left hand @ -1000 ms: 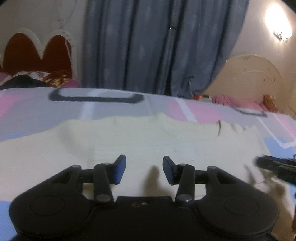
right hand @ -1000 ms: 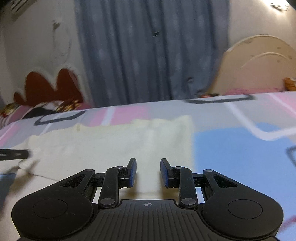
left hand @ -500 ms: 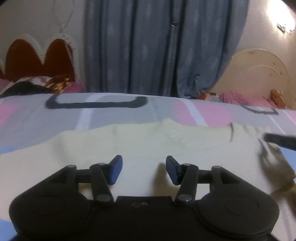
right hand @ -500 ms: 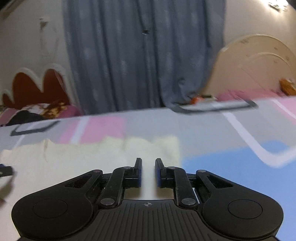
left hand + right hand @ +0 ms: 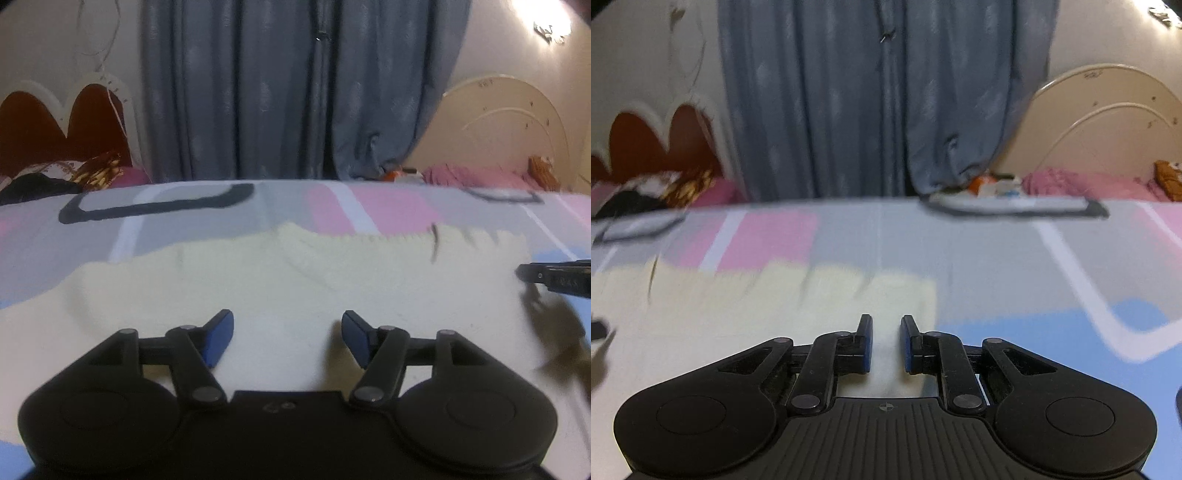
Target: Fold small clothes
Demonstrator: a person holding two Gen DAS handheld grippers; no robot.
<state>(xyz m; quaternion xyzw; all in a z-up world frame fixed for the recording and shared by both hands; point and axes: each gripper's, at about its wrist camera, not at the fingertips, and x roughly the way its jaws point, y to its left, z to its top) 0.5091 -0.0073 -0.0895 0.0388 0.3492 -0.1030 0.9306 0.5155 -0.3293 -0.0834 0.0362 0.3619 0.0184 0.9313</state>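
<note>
Left claw (image 5: 287, 338) opening; right claw (image 5: 885, 341) narrowly parted, empty.

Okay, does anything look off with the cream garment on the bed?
Nothing damaged or spilled. The cream garment lies spread on the patterned bedspread, but its far edge is wavy and uneven rather than straight, so it is not squared up.

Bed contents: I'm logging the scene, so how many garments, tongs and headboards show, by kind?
Cream knitted garment: 1
Tongs: 2, left tongs opening above the knit, right tongs nearly shut
Headboards: 2, red, cream
Total: 5
</note>
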